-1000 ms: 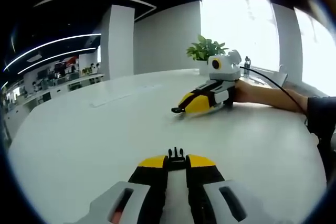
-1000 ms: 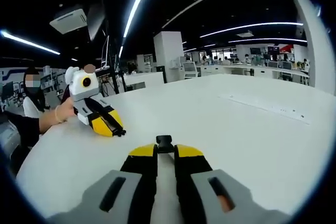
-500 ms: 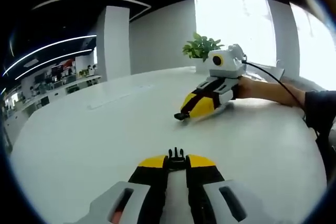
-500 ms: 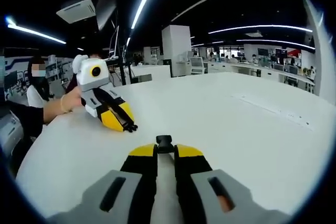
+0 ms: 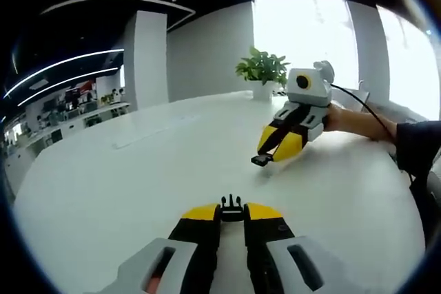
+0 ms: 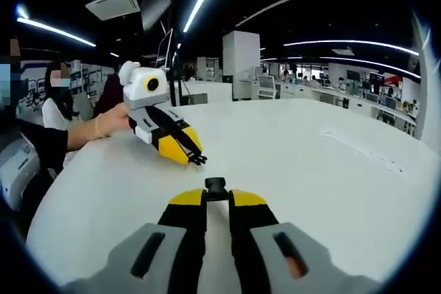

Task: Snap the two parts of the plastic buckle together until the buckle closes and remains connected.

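Left gripper (image 5: 231, 206), bottom centre of the left gripper view: jaws clenched on a small black pronged buckle part (image 5: 231, 202) that is seen protruding at the tips. Right gripper (image 6: 217, 192), bottom centre of the right gripper view: jaws clamped on the other black buckle part (image 6: 216, 185), a blunt piece at the tips. White table (image 5: 124, 170): spread beneath both, with a faint seam toward the upper left of the left gripper view. Farther off, at right of centre in the left gripper view, the right gripper is seen hovering above the table, held by a hand (image 5: 342, 118). Advice, as judgement: the prongs are to be lined squarely with the mating opening, both parts kept level, then pressed straight together until latched. Potted plant (image 5: 262, 69): beyond, upper centre.
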Demonstrator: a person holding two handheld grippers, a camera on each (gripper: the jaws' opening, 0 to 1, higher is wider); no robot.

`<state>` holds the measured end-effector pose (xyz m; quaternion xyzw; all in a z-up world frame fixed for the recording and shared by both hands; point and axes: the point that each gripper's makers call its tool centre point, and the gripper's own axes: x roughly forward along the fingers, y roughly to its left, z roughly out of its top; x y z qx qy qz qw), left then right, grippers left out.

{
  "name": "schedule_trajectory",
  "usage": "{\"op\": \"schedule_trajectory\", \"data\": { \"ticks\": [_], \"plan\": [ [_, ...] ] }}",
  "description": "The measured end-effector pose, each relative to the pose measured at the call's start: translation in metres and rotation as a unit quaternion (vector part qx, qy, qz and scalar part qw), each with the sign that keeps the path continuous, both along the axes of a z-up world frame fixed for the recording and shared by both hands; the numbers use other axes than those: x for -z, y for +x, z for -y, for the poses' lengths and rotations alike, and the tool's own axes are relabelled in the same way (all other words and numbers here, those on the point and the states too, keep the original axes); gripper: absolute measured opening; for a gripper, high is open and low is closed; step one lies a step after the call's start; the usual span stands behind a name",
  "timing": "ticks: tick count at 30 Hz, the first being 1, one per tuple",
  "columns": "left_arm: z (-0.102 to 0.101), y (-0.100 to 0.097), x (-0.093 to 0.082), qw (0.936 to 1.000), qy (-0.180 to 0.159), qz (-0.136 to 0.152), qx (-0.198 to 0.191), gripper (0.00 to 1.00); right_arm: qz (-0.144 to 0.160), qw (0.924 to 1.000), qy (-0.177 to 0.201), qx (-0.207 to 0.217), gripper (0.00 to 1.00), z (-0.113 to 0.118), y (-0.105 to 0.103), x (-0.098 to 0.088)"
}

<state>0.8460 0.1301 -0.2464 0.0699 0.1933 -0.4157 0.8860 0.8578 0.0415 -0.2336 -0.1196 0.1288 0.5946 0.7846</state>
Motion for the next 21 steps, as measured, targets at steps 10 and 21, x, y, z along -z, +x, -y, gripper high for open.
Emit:
{"op": "schedule_trajectory", "data": {
  "ticks": [10, 21],
  "plan": [
    [0.006, -0.006, -0.003, 0.9999, -0.001, 0.004, 0.017, 0.13, 0.019, 0.9996, -0.008, -0.02, 0.12, 0.009, -0.013, 0.001],
    [0.01, -0.011, -0.006, 0.9992, 0.0, 0.011, 0.038, 0.13, 0.035, 0.9984, -0.016, -0.04, 0.12, 0.01, -0.018, 0.002]
  ]
}}
